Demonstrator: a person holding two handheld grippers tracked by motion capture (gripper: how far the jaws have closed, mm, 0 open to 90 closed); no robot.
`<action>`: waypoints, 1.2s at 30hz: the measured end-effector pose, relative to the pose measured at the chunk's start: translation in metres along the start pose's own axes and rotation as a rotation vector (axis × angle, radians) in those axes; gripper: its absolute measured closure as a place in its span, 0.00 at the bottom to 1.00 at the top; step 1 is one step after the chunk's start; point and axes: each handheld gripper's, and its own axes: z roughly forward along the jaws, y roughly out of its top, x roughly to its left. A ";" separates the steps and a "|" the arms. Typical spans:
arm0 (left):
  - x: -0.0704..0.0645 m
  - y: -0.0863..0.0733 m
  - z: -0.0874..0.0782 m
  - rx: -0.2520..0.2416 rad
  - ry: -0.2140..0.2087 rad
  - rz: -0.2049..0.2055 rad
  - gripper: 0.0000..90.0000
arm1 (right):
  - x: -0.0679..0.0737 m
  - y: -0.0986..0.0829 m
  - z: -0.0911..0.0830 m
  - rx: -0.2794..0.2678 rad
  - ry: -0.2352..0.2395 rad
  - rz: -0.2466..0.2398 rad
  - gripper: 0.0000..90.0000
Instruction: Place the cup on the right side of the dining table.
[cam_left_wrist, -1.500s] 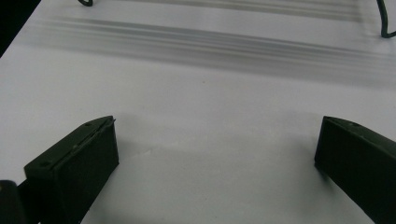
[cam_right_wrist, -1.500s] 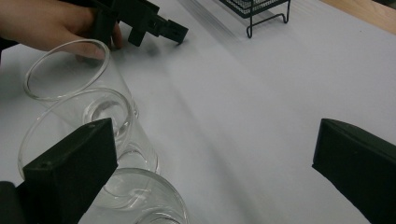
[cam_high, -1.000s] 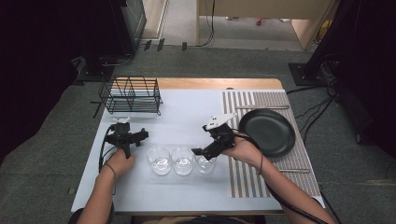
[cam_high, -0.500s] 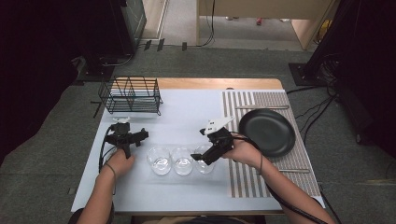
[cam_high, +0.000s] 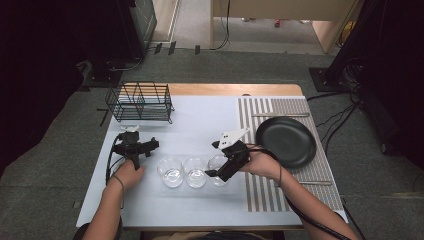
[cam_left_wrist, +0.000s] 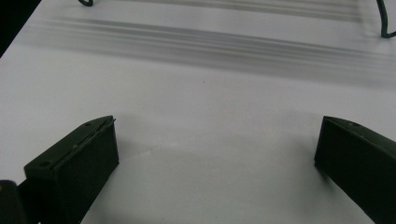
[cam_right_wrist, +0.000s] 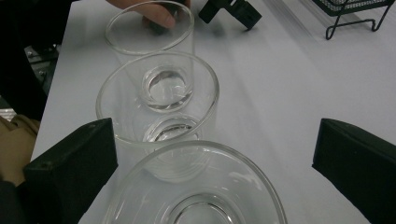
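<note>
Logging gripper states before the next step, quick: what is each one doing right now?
Left gripper: open, holding nothing, over bare table.
Right gripper: open, jaws either side of the nearest glass, not closed on it.

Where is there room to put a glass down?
Bare table lies between the wire rack and the black plate, and along the near edge. It is crowded where the three glasses stand beside the right gripper.

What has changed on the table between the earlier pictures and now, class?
The right hand-held gripper has eased slightly down toward the near edge, onto the rightmost glass, its jaws open around it without closing. Nothing was grasped or released. The left hand-held gripper, the other two glasses, the wire rack and the black plate stayed put.
</note>
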 end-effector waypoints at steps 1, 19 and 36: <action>0.000 0.000 0.000 0.000 0.000 0.000 0.00 | 0.000 -0.001 0.000 0.003 0.002 -0.007 0.00; 0.000 0.000 0.000 0.000 0.000 -0.001 0.00 | 0.002 -0.009 0.008 0.049 0.052 -0.059 0.00; 0.000 0.000 0.000 0.000 0.000 0.000 0.00 | -0.002 -0.019 0.015 0.058 0.084 -0.076 0.00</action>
